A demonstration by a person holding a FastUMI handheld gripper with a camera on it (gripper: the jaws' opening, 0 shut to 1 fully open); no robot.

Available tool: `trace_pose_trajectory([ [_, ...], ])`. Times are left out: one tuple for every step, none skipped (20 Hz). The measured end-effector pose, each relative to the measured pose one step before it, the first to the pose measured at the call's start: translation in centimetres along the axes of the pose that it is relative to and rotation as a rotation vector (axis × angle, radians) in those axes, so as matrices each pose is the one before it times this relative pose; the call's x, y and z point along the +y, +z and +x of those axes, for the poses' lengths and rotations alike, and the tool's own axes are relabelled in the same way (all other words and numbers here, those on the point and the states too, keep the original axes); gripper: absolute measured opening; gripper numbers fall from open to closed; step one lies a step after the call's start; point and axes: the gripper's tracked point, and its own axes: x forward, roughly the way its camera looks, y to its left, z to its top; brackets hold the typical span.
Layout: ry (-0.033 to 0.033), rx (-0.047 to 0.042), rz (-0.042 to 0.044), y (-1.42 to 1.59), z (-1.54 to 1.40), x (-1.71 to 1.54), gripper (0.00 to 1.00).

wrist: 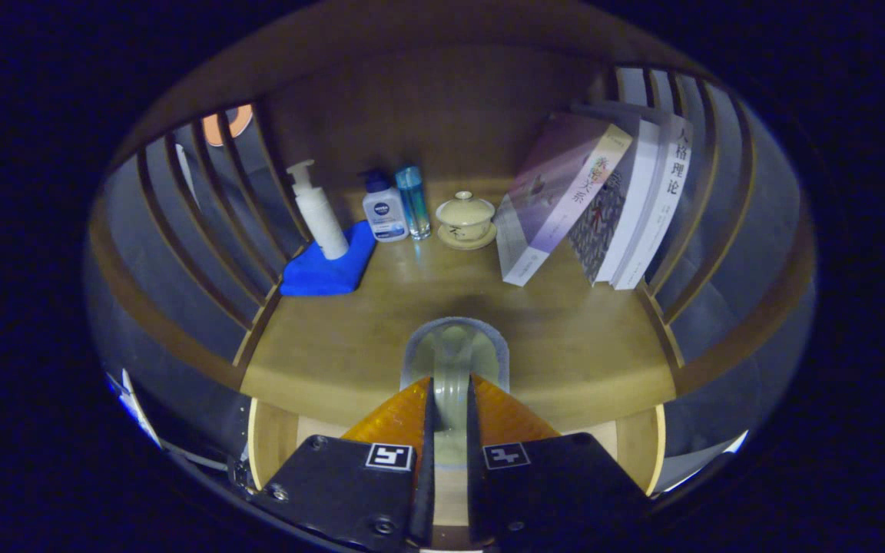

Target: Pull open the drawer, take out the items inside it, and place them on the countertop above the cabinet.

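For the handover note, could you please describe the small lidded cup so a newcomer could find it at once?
Start at the wooden countertop, beyond the gripper, whose fingers clamp a pale object. Along the back wall, the lidded cup sits on a saucer, between the blue bottle and leaning books. It alone is cream, squat and domed.

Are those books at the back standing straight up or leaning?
Leaning. The books tilt sideways against the slatted side rail, beyond the gripper, whose fingers are shut on a pale cup.

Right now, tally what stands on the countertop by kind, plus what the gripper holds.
Bottles: 3 (pump bottle, blue-capped bottle, slim blue bottle)
Books: 3
Lidded cup on saucer: 1
Blue cloth: 1
Pale green cup in the gripper: 1
Total: 9
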Motion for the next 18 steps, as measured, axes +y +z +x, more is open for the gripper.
trace_pose_trajectory([
  [-0.00492, -0.00392, -0.00102, 0.534, 0.595, 0.063, 0.2],
  [-0.00571, -0.0017, -0.00554, 0.488, 0.606, 0.024, 0.2],
  [-0.00686, 0.00199, -0.00058, 0.319, 0.641, 0.037, 0.2],
  [-0.00319, 0.00434, -0.00179, 0.249, 0.608, 0.048, 0.2],
  [-0.0044, 0.00915, 0.00347, -0.088, 0.833, 0.082, 0.2],
  [0.00017, 0.02783, 0.01127, -0.485, 0.747, 0.073, 0.2],
  [0.00673, 0.01583, 0.01647, -0.191, 0.513, 0.256, 0.2],
  [-0.00001, -0.0001, 0.00087, 0.101, 0.546, 0.01, 0.2],
  [-0.00409, -0.00335, 0.00517, 0.097, 0.55, -0.285, 0.2],
  [-0.00441, -0.00482, 0.00567, 0.248, 0.272, -0.101, 0.2],
  [-0.00569, -0.00389, 0.0044, 0.12, 0.338, -0.01, 0.2],
  [0.00019, -0.00317, -0.00263, 0.112, 0.334, -0.012, 0.2],
  [-0.00028, -0.00565, -0.00198, 0.137, 0.393, -0.052, 0.2],
  [0.00119, -0.01442, 0.00033, 0.398, 0.115, -0.1, 0.2],
  [-0.00315, -0.01448, -0.00751, 0.126, 0.394, 0.055, 0.23],
  [-0.0023, -0.00752, -0.01013, 0.149, 0.079, -0.221, 0.26],
  [-0.00127, 0.02087, -0.0012, -0.567, 0.121, 0.118, 0.29],
  [0.00229, -0.00155, 0.00038, 0.235, -0.489, 0.113, 0.32],
])
